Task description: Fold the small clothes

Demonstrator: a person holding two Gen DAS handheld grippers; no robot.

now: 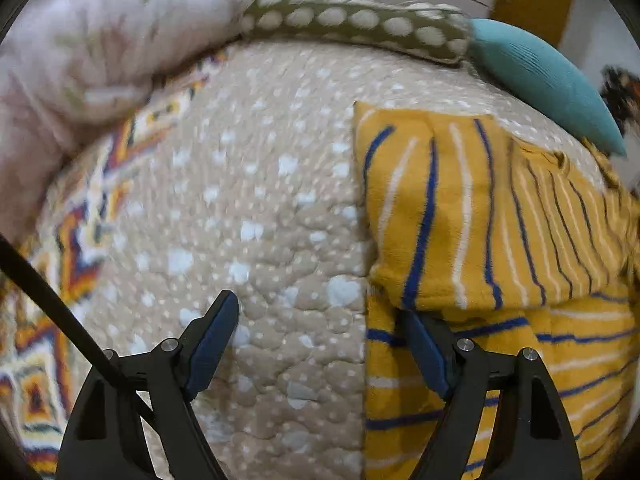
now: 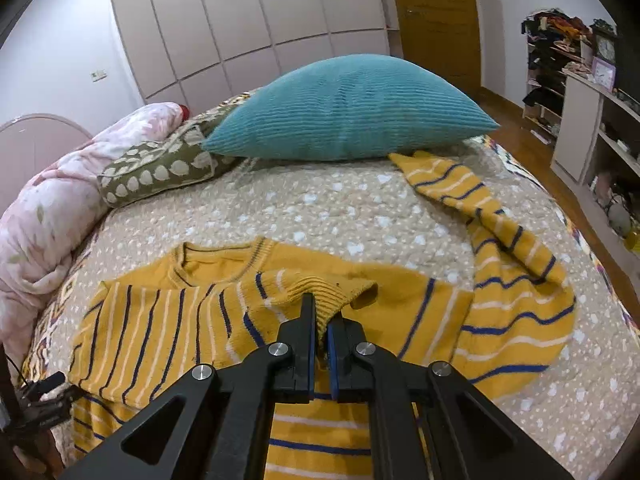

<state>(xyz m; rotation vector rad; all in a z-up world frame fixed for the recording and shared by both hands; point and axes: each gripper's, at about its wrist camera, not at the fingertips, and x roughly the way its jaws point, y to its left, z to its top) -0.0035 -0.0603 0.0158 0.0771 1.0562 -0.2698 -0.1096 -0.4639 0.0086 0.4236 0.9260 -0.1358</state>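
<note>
Nearest to me, the right gripper (image 2: 322, 320) is pinching the ribbed cuff (image 2: 340, 294) of the yellow striped sweater (image 2: 160, 320), its two blue-padded fingers drawn together on the knit so the cuff is bunching up out of their tips. That sleeve is lying folded across the sweater's chest, and the body of the garment is spreading flat on the beige dotted quilt (image 2: 320, 208) under and to both sides of the claw, with its neckline (image 2: 212, 260) sitting just beyond the fingertips to the left.

The left gripper (image 1: 316, 316) is hanging over the sweater's side edge with its fingers standing wide apart and nothing between them. One pad (image 1: 424, 352) is hovering over the striped knit right at a folded hem, and the other pad (image 1: 212, 340) is hovering over bare quilt just beside the garment. Whether either pad is touching the cloth I cannot tell.

Further out, the other sleeve (image 2: 492, 216) is trailing away from the sweater's shoulder toward the far right corner of the bed, rumpled and unfolded. Beyond it a teal ribbed cushion (image 2: 352, 108) is resting at the far edge, an olive spotted pillow (image 2: 160, 172) is lying to its left, and a pink floral duvet (image 2: 52, 208) is bunching along the left edge.
</note>
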